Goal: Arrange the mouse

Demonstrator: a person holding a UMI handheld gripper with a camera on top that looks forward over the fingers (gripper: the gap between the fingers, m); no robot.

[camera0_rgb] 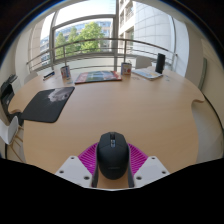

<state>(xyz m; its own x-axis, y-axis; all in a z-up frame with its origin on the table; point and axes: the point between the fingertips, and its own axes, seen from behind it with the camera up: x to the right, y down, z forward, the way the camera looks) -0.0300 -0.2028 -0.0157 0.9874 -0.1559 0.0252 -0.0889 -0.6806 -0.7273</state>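
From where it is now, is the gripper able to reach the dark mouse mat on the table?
Probably yes. The gripper has the black mouse between its fingers, and the bare wooden table lies between it and the mouse mat. Nothing seems to stand in the way.

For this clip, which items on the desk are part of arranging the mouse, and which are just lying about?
Part of the job:
- black mouse, between the gripper fingers, whose pads sit close at its sides; firm contact cannot be confirmed
- dark mouse mat, the likely destination

Just lying about:
- flat printed item at the far edge of the table
- two cups
- dark upright object
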